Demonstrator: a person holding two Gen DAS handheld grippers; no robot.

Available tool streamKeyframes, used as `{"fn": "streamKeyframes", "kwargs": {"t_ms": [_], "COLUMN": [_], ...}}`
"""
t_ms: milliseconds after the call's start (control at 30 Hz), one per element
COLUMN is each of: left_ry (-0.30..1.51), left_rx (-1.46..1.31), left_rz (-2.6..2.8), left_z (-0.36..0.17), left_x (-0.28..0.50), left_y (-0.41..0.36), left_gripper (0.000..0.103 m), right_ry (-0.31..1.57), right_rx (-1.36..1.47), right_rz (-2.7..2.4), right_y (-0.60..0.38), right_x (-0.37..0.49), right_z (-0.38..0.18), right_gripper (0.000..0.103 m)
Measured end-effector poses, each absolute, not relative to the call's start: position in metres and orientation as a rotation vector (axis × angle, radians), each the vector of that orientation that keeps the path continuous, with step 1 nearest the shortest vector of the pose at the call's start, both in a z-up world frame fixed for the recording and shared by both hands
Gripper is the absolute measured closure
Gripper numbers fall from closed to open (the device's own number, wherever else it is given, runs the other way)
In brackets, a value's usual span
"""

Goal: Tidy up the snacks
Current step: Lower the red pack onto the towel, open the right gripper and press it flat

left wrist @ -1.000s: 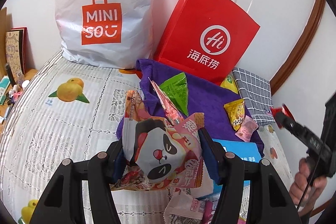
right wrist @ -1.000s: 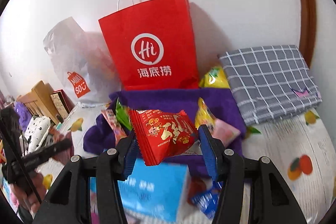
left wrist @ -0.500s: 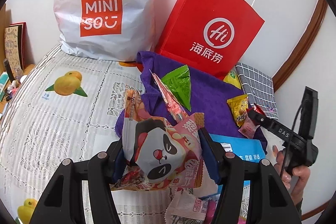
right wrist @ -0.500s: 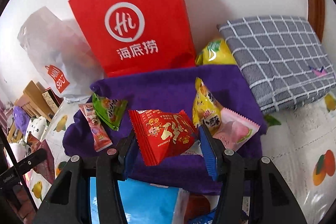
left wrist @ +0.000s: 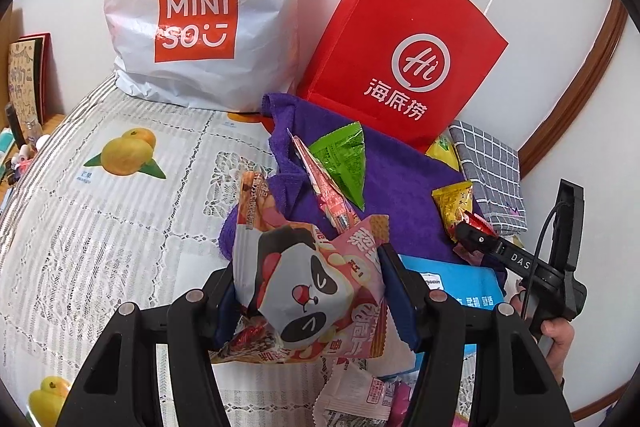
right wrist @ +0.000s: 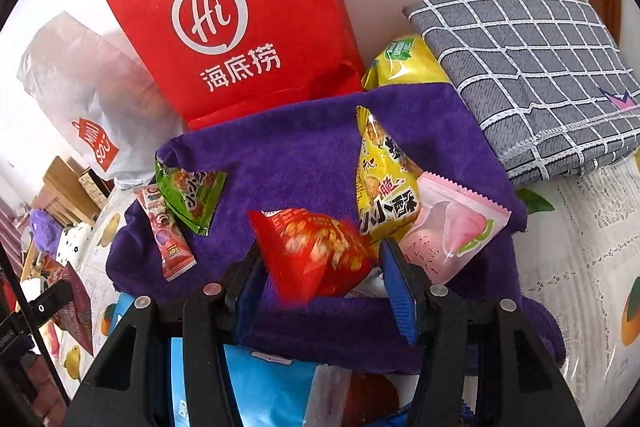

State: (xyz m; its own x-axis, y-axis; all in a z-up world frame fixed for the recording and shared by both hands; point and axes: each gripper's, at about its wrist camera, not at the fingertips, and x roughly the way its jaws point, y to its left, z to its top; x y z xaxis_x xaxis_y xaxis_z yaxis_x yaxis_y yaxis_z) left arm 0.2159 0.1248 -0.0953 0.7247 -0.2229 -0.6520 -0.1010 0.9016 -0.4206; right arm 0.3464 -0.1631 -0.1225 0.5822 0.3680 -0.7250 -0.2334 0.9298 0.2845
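My left gripper [left wrist: 308, 291] is shut on a pink panda snack pack [left wrist: 316, 291], held above the table in front of the purple towel [left wrist: 400, 187]. My right gripper [right wrist: 320, 267] holds a red snack pack [right wrist: 316, 251], blurred, just over the purple towel [right wrist: 288, 155]; the jaws stand a little apart from it on the right side. On the towel lie a green pack [right wrist: 192, 195], a pink strip pack [right wrist: 168, 231], a yellow pack [right wrist: 384, 183] and a pink peach pack [right wrist: 456, 227]. The right gripper also shows in the left wrist view [left wrist: 476, 239].
A red paper bag [right wrist: 232, 19] and a white Miniso bag [left wrist: 200, 7] stand against the wall behind the towel. A grey checked cloth [right wrist: 532, 67] lies at the right. A blue pack [left wrist: 460, 283] and more snacks [left wrist: 360, 391] lie near the front.
My right gripper has moved forward and down over the towel with the red pack, which now looks blurred and tilted. My left gripper has stayed nearly still with the panda pack.
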Motion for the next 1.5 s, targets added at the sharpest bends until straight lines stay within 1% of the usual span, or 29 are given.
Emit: {"fn": "streamKeyframes", "kwargs": {"t_ms": [67,133,433,500,567,633,700,767,833,933,1067,1133,1167,1233,1333,1500], "left_ry": [0.763,0.764,0.77,0.77,0.772,0.771,0.771,0.77,0.77,0.769,0.77,0.77,0.769,0.767,0.766,0.775], "left_rx": [-0.453,-0.452,-0.443,-0.44,-0.44,-0.443,-0.443,-0.444,-0.444,-0.444,-0.447,-0.448,-0.448,-0.449,-0.451,-0.45], "left_rz": [-0.069,-0.067,-0.056,-0.054,-0.051,-0.052,-0.052,-0.055,-0.057,-0.061,-0.063,-0.066,-0.065,-0.064,-0.064,-0.066], "left_z": [-0.095,-0.096,-0.098,-0.098,-0.099,-0.099,-0.099,-0.098,-0.098,-0.098,-0.098,-0.098,-0.098,-0.097,-0.097,-0.098], "left_x": [0.216,0.216,0.218,0.219,0.219,0.218,0.218,0.218,0.218,0.217,0.217,0.217,0.217,0.217,0.217,0.218], "left_y": [0.125,0.125,0.124,0.124,0.124,0.125,0.125,0.125,0.124,0.124,0.124,0.124,0.124,0.125,0.125,0.124], "left_gripper": [0.043,0.043,0.043,0.043,0.043,0.043,0.043,0.043,0.043,0.043,0.043,0.043,0.043,0.043,0.043,0.043], "right_ry": [0.879,0.876,0.762,0.784,0.815,0.855,0.878,0.913,0.93,0.941,0.926,0.92,0.912,0.882,0.847,0.918], "right_rx": [0.163,0.155,0.066,0.037,0.022,0.014,0.028,0.022,0.036,0.067,0.119,0.141,0.154,0.175,0.227,0.236], "right_rz": [0.357,0.353,0.297,0.284,0.298,0.315,0.341,0.365,0.375,0.369,0.346,0.35,0.351,0.342,0.343,0.322], "right_y": [-0.163,-0.162,-0.166,-0.164,-0.16,-0.157,-0.157,-0.156,-0.155,-0.155,-0.161,-0.164,-0.165,-0.17,-0.178,-0.183], "right_x": [0.346,0.344,0.318,0.321,0.324,0.326,0.326,0.326,0.326,0.328,0.33,0.331,0.33,0.328,0.329,0.338], "right_z": [-0.121,-0.118,-0.096,-0.099,-0.104,-0.109,-0.11,-0.111,-0.114,-0.119,-0.123,-0.123,-0.121,-0.115,-0.112,-0.121], "right_gripper": [0.046,0.042,0.042,0.045,0.057,0.06,0.06,0.055,0.052,0.052,0.057,0.057,0.062,0.081,0.082,0.081]}}
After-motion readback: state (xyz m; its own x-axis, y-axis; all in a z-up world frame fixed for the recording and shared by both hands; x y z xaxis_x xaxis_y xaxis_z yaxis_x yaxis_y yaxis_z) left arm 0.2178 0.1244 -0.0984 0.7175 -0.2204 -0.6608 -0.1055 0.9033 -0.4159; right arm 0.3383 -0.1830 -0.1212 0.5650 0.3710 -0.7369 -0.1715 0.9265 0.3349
